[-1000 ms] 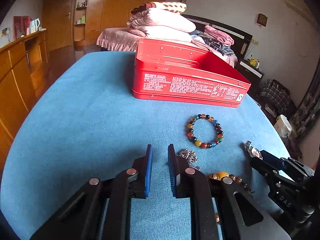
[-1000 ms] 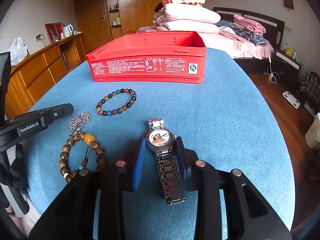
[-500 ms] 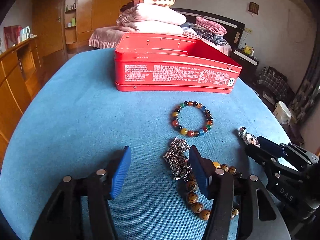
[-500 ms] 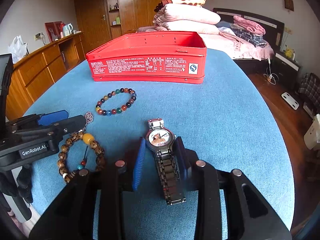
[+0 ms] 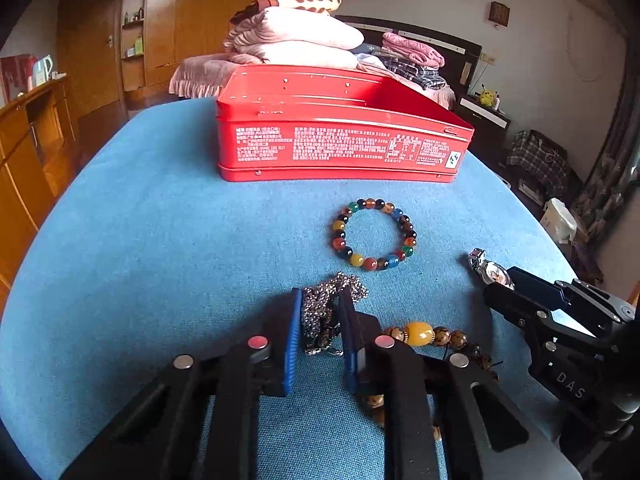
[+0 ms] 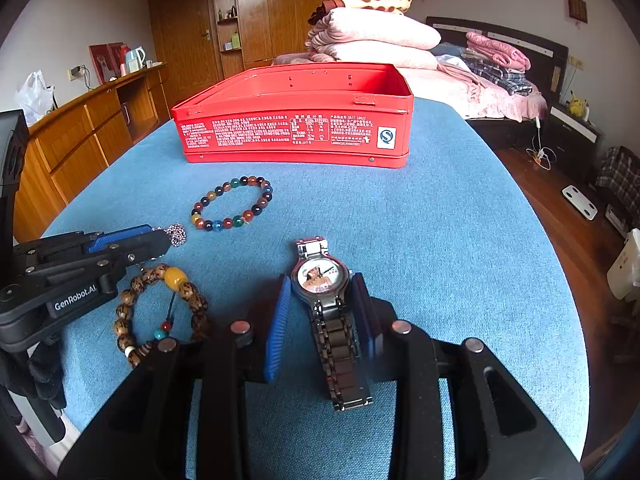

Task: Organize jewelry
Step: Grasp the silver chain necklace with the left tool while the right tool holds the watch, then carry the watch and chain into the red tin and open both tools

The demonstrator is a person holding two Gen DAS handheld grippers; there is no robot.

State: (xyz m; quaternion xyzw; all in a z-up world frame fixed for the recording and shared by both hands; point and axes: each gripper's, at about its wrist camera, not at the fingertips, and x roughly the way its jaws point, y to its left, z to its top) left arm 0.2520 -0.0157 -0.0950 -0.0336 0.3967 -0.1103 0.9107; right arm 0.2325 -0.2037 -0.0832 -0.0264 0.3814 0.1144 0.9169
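Behind, blue cloth table (image 5: pixel 168 240) fronts a bed (image 6: pixel 472 92) and wardrobe (image 6: pixel 280 12).

Lighting: soft, even daylight; source not in view. Shadows: faint, diffuse patches lay on the blue fabric table cover (image 5: pixel 160 240) beneath the black gripper arms. Glare: mild sheen on the open red metal tin (image 6: pixel 296 132). Distortion: strong fisheye bowing, dark vignetted corners in both views. Focus: near field sharp; the wooden wardrobe (image 6: pixel 280 12) and far room soft.
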